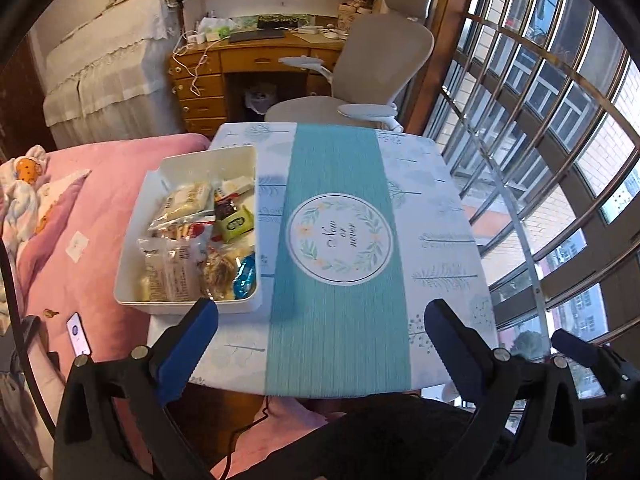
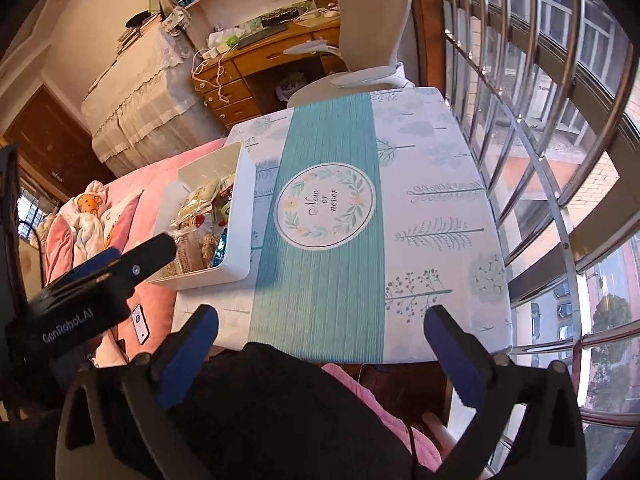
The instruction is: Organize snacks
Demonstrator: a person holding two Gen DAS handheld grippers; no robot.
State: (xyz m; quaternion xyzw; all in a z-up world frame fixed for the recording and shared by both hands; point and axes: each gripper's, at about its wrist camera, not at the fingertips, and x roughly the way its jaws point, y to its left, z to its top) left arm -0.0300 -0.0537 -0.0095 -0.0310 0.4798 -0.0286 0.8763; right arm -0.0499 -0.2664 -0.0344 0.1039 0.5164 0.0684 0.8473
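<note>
A white rectangular bin (image 1: 244,160) (image 2: 240,208) stands at the left edge of the small table (image 1: 432,208) (image 2: 432,184). It is packed with several wrapped snacks (image 1: 188,236) (image 2: 204,220), among them clear bags of biscuits, a green pack and a blue foil pack. My left gripper (image 1: 320,320) hangs open above the table's near edge, just right of the bin's near corner, with nothing between its fingers. My right gripper (image 2: 320,324) is open too, over the near edge, and it holds nothing. The left gripper's body (image 2: 100,280) shows at the left of the right wrist view.
A teal runner with a round flower print (image 1: 340,236) (image 2: 326,204) crosses the table. A grey office chair (image 1: 380,60) and a wooden desk (image 1: 216,72) stand beyond it. A pink bed (image 1: 100,208) with a phone (image 1: 78,334) lies left. Barred windows (image 1: 540,128) are at the right.
</note>
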